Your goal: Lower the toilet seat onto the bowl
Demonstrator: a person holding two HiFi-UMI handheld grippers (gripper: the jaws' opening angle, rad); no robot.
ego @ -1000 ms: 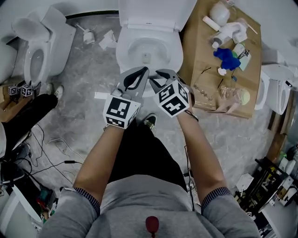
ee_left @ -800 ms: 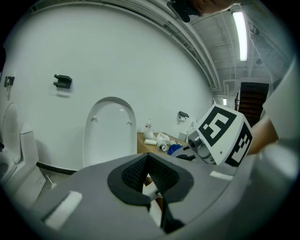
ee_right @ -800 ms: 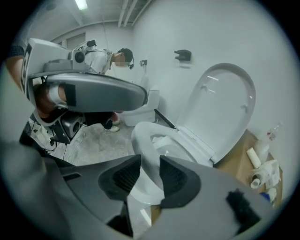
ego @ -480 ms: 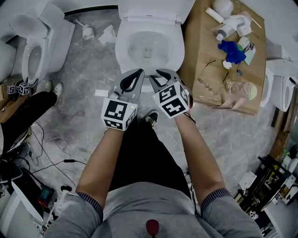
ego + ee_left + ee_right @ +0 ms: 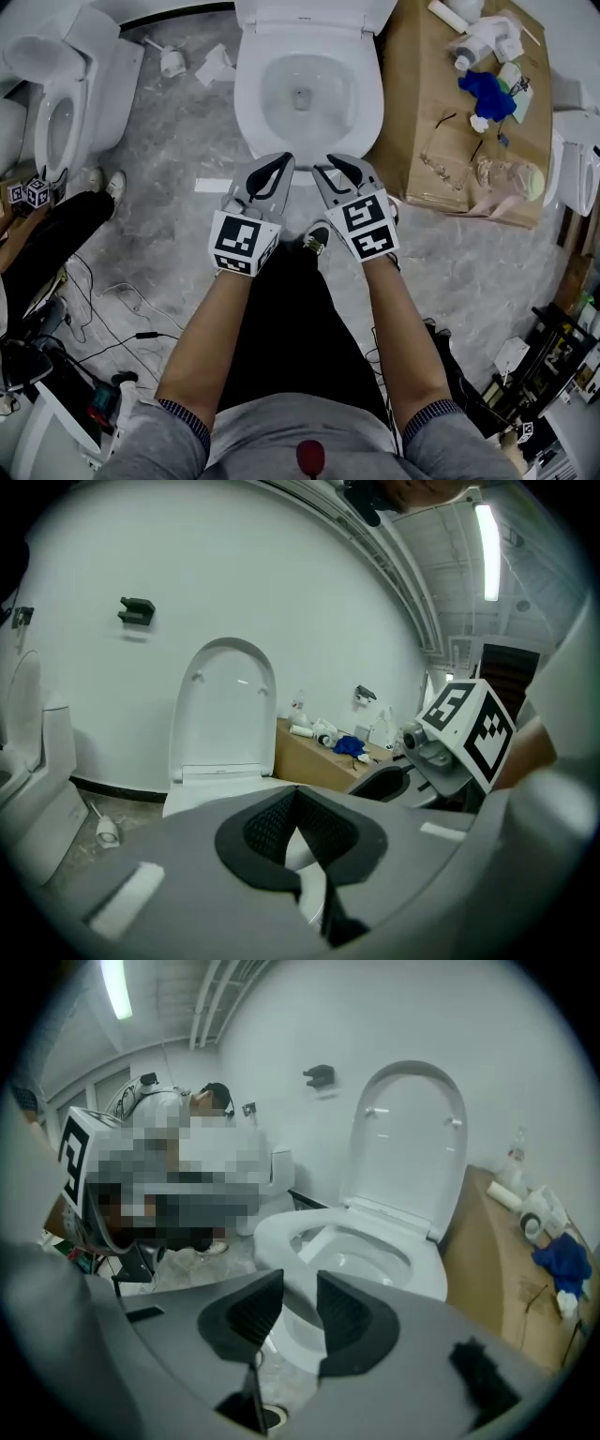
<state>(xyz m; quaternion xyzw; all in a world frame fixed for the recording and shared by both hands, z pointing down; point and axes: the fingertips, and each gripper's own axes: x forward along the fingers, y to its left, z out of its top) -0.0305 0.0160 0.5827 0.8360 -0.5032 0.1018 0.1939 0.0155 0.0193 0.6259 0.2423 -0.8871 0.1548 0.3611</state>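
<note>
The white toilet point(image 5: 246, 112) stands at the top middle of the head view. Its seat ring point(image 5: 281, 1230) lies flat on the bowl, and the lid point(image 5: 408, 1138) stands upright against the tank. Both grippers hover side by side just in front of the bowl's front rim, touching nothing. My left gripper point(image 5: 281, 161) is shut, its tips meeting with nothing between them point(image 5: 298, 803). My right gripper point(image 5: 332, 165) is open with a narrow gap between its pads point(image 5: 300, 1302). Its jaws have just been closing a little, with nothing between them.
A low cardboard box point(image 5: 422, 122) stands right of the toilet and carries a blue cloth point(image 5: 487, 92) and small items. A second toilet point(image 5: 56, 112) stands at the left, a third point(image 5: 572, 159) at the far right. Cables point(image 5: 103, 291) trail over the floor at the left beside another person's leg point(image 5: 47, 234).
Both grippers have drawn back from over the bowl's front edge to just in front of it and sunk lower. The right gripper's marker cube has rolled.
</note>
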